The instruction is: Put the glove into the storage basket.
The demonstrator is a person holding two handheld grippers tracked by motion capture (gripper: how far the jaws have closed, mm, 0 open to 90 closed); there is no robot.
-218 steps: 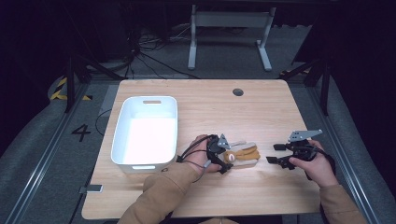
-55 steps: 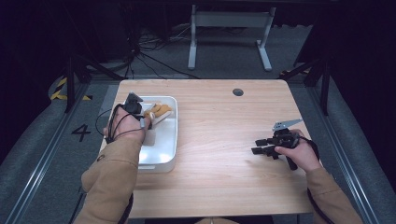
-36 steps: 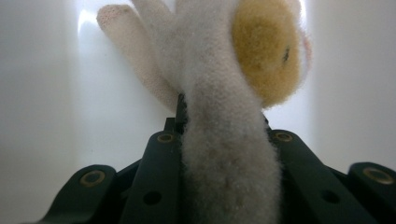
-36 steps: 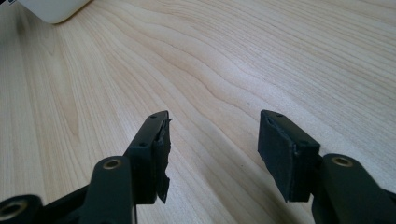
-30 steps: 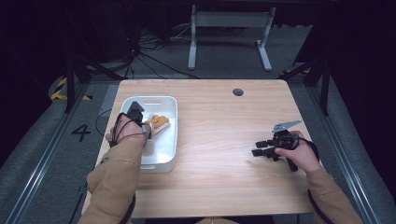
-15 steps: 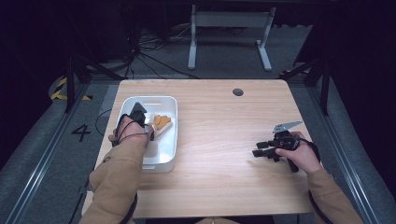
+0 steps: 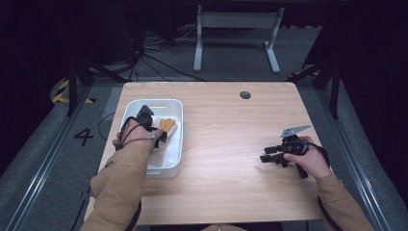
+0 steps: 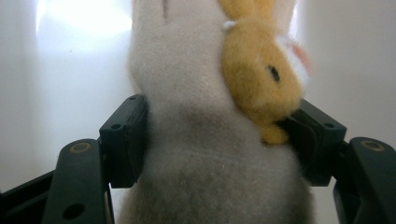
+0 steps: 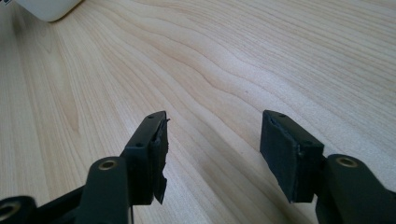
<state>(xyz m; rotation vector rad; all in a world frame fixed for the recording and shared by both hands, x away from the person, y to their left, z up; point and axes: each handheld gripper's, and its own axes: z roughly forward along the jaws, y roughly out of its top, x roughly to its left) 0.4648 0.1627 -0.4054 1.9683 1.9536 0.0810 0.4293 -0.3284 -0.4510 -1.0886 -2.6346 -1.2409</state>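
The left gripper point(image 7: 161, 134) is seen inside the white bin point(image 7: 174, 159) at the table's point(image 7: 231, 183) nine o'clock side. Its jaws have just been opening; the plush toy point(image 8: 215, 140) is still lodged between them, and the pads are seen touching its fur on both sides. In the left gripper view, cream fur and a yellow patch with a dark spot are made out; from above, only orange tips. The right gripper point(image 9: 212, 154) is held wide and empty over bare wood at four o'clock.
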